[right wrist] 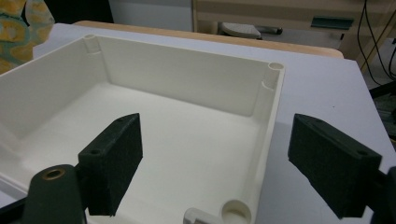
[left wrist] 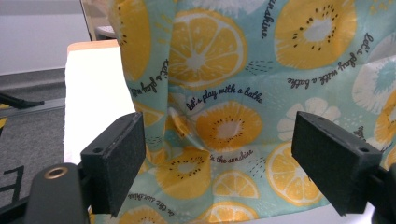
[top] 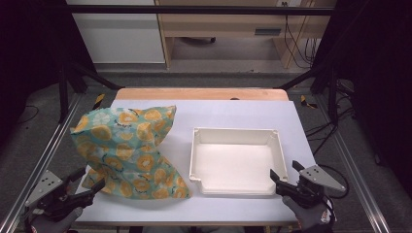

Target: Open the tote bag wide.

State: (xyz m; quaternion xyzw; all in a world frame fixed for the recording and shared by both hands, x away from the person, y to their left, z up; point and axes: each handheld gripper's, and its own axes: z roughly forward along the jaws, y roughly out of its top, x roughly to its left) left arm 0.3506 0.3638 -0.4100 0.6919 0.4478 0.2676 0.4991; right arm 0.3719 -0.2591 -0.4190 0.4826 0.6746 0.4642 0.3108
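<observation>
Jaws wide on both my grippers, nothing held | left gripper (top: 90, 184) just short of the fruit-print cloth bag (top: 128, 153), near-left on the table (top: 233, 114) | right gripper (top: 286, 175) straddles the near-right corner of the white tray (top: 279, 150), beside the bag.

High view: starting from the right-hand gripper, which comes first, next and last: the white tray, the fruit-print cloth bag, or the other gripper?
From the right gripper:
1. White tray, right beside it, at the near right corner.
2. Fruit-print cloth bag, on the table's left half.
3. Left gripper, at the near left edge.
</observation>
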